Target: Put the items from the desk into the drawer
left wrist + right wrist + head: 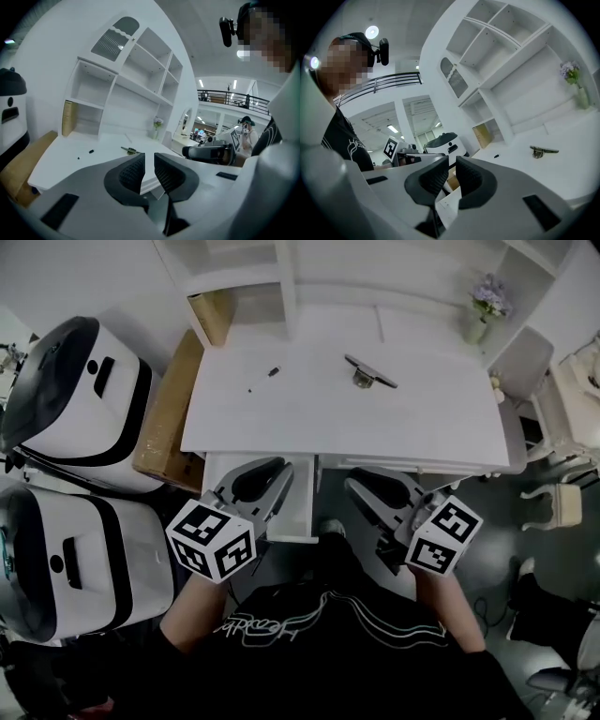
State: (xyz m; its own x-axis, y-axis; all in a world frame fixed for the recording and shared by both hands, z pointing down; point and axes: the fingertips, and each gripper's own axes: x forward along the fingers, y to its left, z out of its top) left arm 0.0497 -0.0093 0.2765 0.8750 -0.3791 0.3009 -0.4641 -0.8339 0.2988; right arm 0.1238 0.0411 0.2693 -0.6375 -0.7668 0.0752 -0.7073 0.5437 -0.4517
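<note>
A white desk carries a small dark piece, a tiny dark speck and a metal clip-like item with a long bar. An open white drawer sticks out under the desk's front left. My left gripper hovers over this drawer, shut and holding nothing. Beside it, my right gripper hangs below the desk's front edge, also shut and empty. The left gripper view has its own gripper, the dark piece and the metal item. The right gripper view has its own gripper and the metal item.
Two large white machines stand left of the desk, with a cardboard box between them and it. A shelf unit rises behind the desk, holding a brown box and a flower vase. A chair stands at the right.
</note>
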